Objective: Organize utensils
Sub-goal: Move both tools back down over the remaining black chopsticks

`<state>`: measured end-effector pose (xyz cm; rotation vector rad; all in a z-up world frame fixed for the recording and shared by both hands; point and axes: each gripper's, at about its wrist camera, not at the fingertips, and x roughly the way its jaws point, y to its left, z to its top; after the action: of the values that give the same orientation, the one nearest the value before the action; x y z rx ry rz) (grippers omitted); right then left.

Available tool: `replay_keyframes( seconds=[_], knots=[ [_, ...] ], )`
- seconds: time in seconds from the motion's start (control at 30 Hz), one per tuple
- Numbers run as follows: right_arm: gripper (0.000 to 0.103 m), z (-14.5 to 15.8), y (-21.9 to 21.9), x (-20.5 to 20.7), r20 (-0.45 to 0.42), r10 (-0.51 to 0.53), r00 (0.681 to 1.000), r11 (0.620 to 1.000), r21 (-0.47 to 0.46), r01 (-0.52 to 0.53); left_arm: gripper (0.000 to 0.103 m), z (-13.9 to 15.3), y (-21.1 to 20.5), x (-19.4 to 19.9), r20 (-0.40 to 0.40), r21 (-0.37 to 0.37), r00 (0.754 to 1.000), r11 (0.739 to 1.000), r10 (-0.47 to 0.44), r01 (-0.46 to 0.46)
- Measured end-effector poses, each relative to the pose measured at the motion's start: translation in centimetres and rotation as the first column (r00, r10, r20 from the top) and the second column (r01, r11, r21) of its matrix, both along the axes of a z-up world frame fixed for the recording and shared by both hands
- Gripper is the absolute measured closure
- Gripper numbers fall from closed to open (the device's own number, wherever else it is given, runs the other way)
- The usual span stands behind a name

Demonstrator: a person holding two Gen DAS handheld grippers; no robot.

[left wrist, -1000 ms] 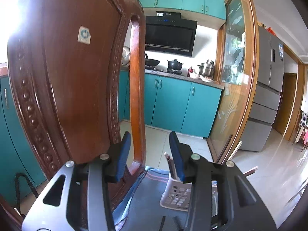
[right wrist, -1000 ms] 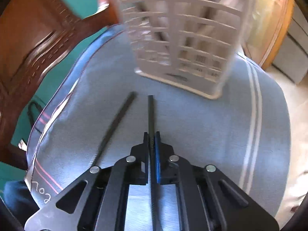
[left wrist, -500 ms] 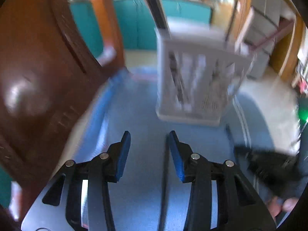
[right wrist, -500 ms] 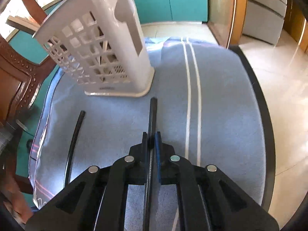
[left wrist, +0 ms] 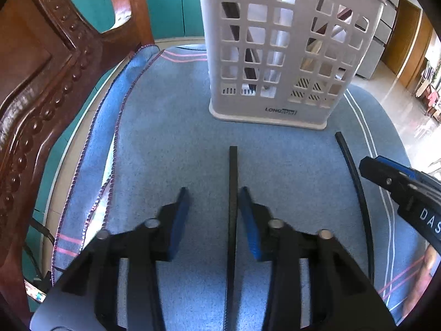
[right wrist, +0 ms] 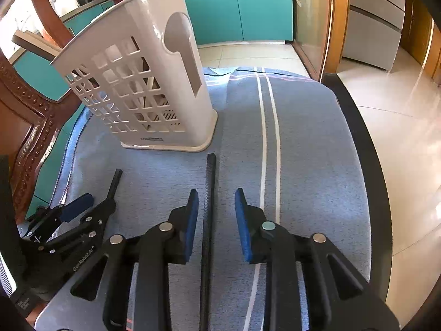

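Jaws of both grippers apart, 1 chopstick (left wrist: pixel 233 207) between each; caddy (left wrist: pixel 286 55) holds utensils.

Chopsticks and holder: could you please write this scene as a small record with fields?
surface: blue cloth
holder: white, upright on the cloth, utensils inside
left chopstick: flat on the cloth, in front of the holder
left gripper: open around the left chopstick; jaws have just been closing, not clamped
right chopstick: flat on the cloth
right gripper: open around the right chopstick; jaws have just been opening
beside: wooden chair
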<state>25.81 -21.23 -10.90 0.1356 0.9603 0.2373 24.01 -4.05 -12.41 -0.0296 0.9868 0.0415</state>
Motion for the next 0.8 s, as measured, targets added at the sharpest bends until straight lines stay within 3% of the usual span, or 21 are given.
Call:
replay_keyframes(
  seconds=[0.07,0.13,0.33,0.6,0.8],
  knots=[
    [0.073,-0.1,0.1,-0.1,-0.001,0.005,1.000,1.000,-0.001,-0.005,0.090,0.2,-0.2,0.1,0.001,0.006,1.000,1.000,-0.002,0.002],
    [0.073,-0.3,0.0,-0.1,-0.002,0.007,1.000,1.000,-0.003,-0.007,0.096,0.1,-0.2,0.2,0.001,0.006,1.000,1.000,0.000,0.000],
    [0.072,-0.5,-0.2,0.0,-0.005,-0.006,1.000,1.000,-0.004,0.006,0.096,0.4,1.1,0.3,0.003,-0.019,1.000,1.000,0.020,-0.020],
    [0.072,-0.8,0.0,0.2,-0.006,-0.014,1.000,1.000,-0.008,0.014,0.096,2.9,0.6,-0.8,0.086,-0.038,0.996,0.999,-0.022,0.026],
    [0.072,-1.0,0.2,0.4,-0.010,-0.016,1.000,1.000,-0.013,0.016,0.096,2.1,1.2,0.1,0.062,-0.029,0.998,1.000,0.003,-0.001]
  ],
)
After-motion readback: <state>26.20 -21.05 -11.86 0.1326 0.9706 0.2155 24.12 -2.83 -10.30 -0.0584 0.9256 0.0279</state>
